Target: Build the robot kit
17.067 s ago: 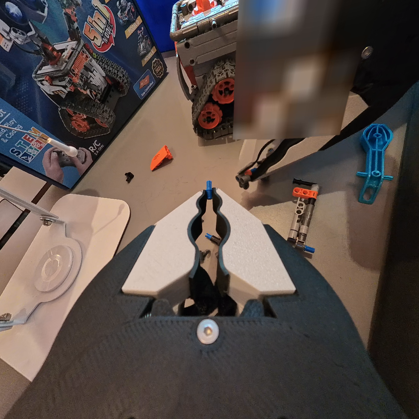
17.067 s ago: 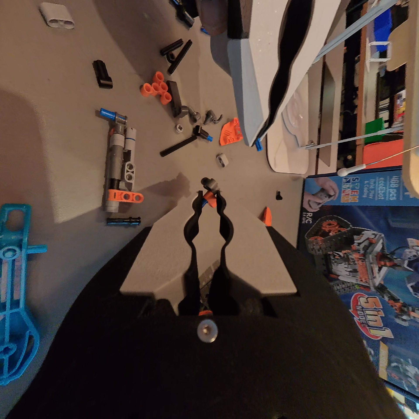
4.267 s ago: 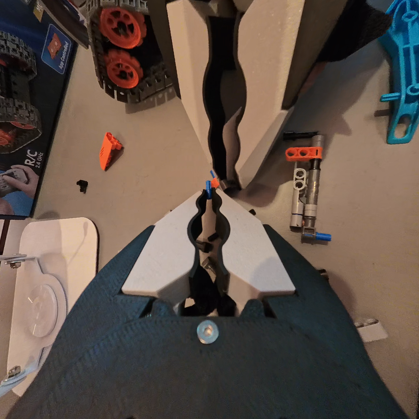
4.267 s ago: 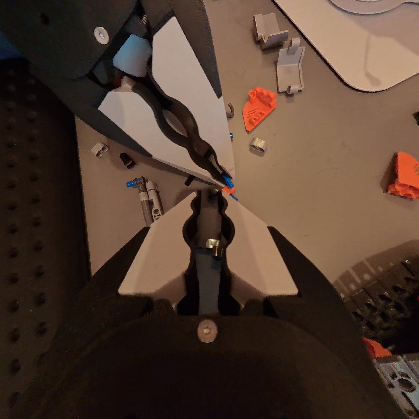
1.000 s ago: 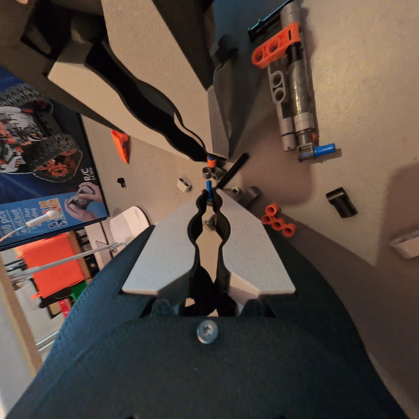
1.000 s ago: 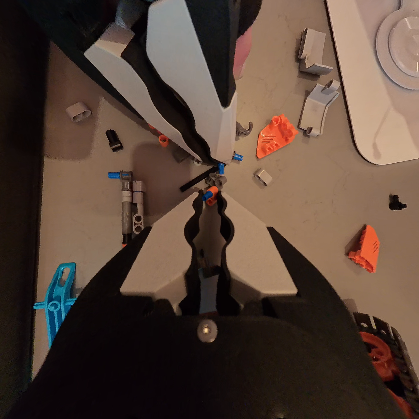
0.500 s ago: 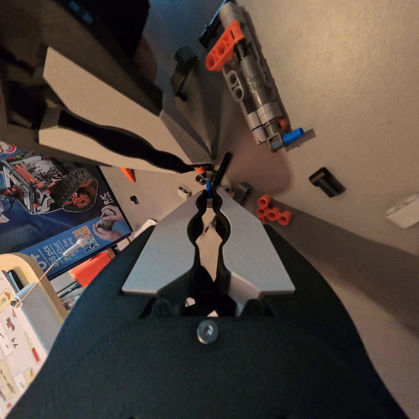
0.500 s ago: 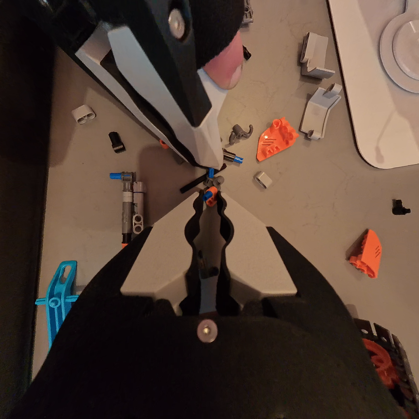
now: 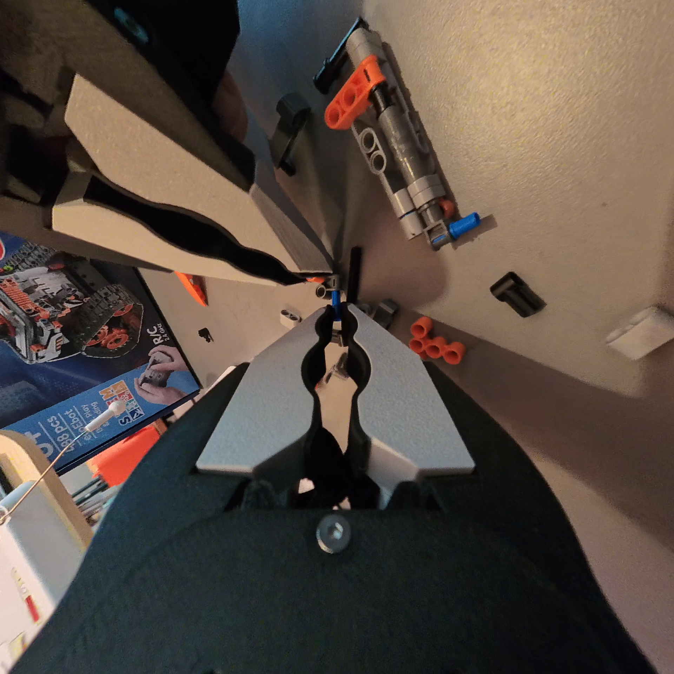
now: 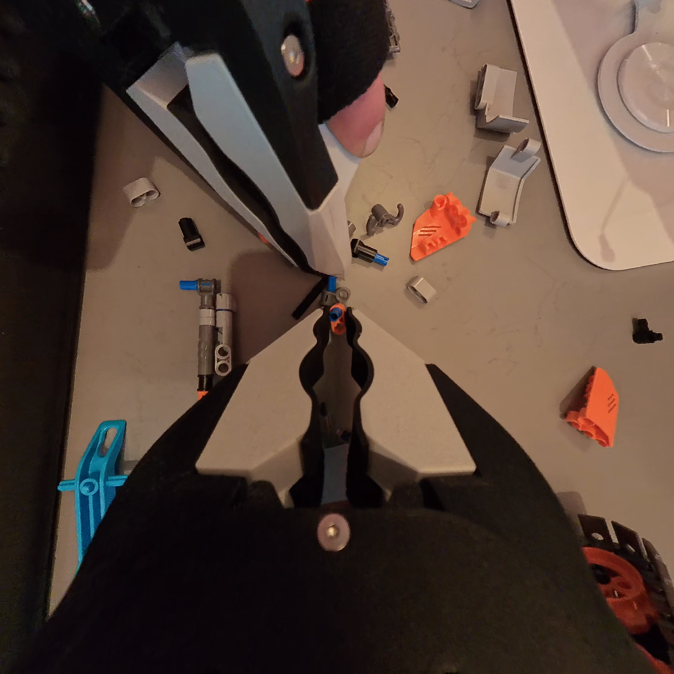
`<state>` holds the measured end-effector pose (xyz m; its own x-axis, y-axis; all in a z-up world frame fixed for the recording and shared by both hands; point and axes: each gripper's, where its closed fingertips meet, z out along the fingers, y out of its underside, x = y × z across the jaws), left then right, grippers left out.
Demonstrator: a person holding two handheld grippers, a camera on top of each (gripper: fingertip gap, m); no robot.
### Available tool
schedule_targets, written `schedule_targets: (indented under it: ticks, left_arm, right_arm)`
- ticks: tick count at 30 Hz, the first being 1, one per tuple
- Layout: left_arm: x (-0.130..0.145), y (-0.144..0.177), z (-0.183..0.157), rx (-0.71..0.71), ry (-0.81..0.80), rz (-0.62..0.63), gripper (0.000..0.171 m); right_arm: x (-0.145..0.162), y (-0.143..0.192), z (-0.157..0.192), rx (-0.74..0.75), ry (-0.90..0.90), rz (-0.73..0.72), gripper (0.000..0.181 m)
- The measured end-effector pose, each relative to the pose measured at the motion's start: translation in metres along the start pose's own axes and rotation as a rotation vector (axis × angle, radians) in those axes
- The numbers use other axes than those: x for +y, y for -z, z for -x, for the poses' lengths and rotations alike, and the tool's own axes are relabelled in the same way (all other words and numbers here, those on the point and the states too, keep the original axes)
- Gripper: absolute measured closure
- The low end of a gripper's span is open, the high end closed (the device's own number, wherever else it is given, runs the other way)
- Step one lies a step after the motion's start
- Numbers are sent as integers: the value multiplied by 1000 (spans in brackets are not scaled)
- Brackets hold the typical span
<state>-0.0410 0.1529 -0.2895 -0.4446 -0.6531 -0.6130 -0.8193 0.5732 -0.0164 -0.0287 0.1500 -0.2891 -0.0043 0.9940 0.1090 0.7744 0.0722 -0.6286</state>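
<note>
My left gripper (image 9: pixel 337 310) is shut on a small blue pin (image 9: pixel 336 301) that sticks out past its tips. My right gripper (image 10: pixel 337 313) is shut on a small orange connector (image 10: pixel 337 321) with a grey joint piece (image 10: pixel 338 294) on its far end. The two grippers meet tip to tip above the grey table. In the left wrist view the right gripper (image 9: pixel 313 279) comes in from the upper left, and the blue pin's end touches the grey joint (image 9: pixel 333 281). In the right wrist view the left gripper (image 10: pixel 328 271) comes in from the upper left with the blue pin (image 10: pixel 332 282).
Loose parts lie around: a grey piston assembly (image 9: pixel 401 157) with an orange beam, an orange connector cluster (image 9: pixel 434 344), a black axle (image 10: pixel 308 301), orange wedges (image 10: pixel 439 226), grey panels (image 10: pixel 507 182), a turquoise tool (image 10: pixel 95 470). A white board (image 10: pixel 583 204), a tracked vehicle (image 10: pixel 627 583) and a blue box (image 9: pixel 73 364) border them. The grippers are tip to tip, or close to it. Both grippers' tips are roughly 20 centimeters from the tracked vehicle (image 10: pixel 627 583).
Over the last second the left gripper has tilted and closed the gap, so the blue pin now meets the grey joint held by the right gripper. Both stay shut.
</note>
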Motion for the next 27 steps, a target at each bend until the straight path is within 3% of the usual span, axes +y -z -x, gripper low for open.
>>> schedule_targets:
  ticks: [11,21,27]
  left_arm:
    - [-5,2,-4,92,132,-107,170]
    - [-6,2,-6,243,384,-121,170]
    - [-6,3,-7,291,439,-91,170]
  right_arm:
    - [1,0,2,53,75,-24,175]
    - [1,-1,2,107,122,-38,175]
    - [0,0,4,110,125,-51,175]
